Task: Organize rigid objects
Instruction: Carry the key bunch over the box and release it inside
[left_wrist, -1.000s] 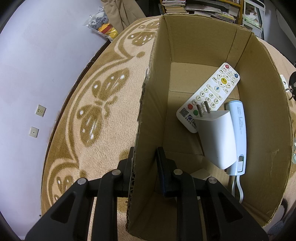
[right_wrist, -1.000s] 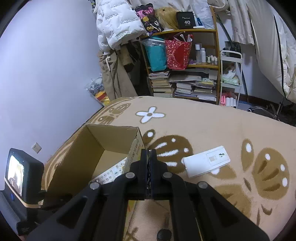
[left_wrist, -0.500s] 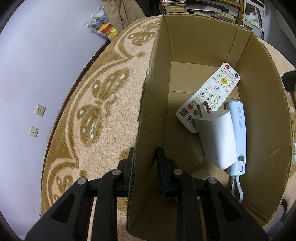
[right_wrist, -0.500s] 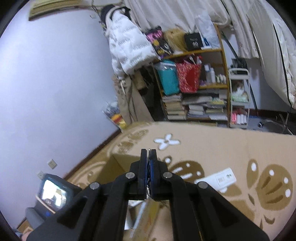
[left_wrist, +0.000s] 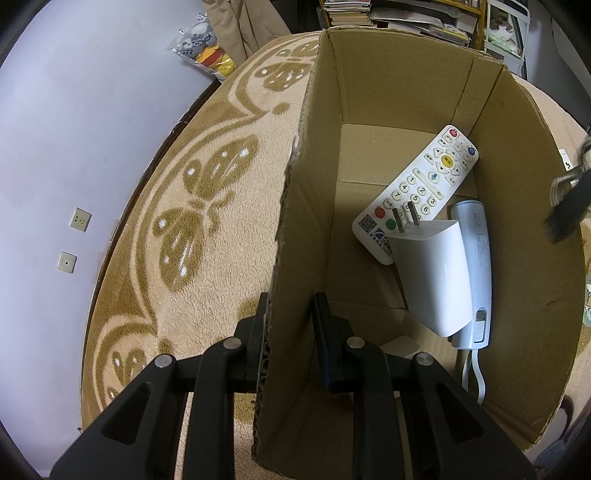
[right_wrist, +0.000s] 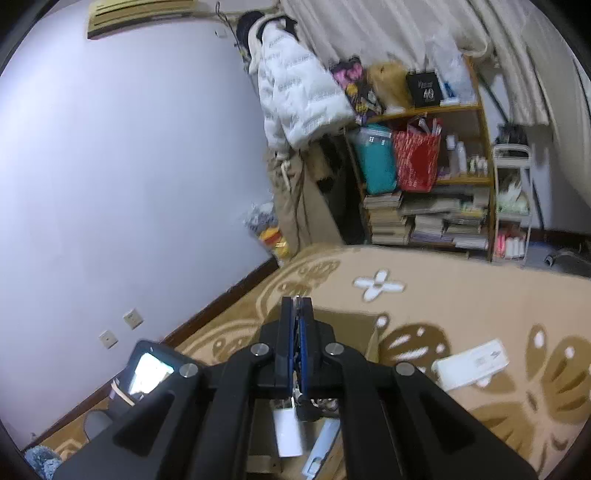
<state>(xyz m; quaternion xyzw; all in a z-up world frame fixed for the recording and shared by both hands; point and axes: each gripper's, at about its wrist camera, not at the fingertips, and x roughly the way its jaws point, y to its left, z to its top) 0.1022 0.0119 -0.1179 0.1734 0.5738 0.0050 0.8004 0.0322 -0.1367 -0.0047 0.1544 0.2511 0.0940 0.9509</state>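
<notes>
Cardboard box (left_wrist: 406, 92) sits on your patterned carpet (left_wrist: 207, 206) with a white remote control (left_wrist: 417, 192), a white plug adapter (left_wrist: 432, 273) and a pale blue corded device (left_wrist: 476, 258) lying together on its floor. Your left gripper (left_wrist: 288, 314) is clamped on the box's near side wall, one finger outside and one inside. Your right gripper (right_wrist: 295, 321) has its jaws pressed together with nothing between them, and it is raised above the box, pointing out over the room. One white flat device (right_wrist: 472, 363) lies out on the carpet, well apart from the box. If you reach for it with the jaws together, you will only nudge it across the pile. Pulling on the thin wall could also tip the box or tear the cardboard.
</notes>
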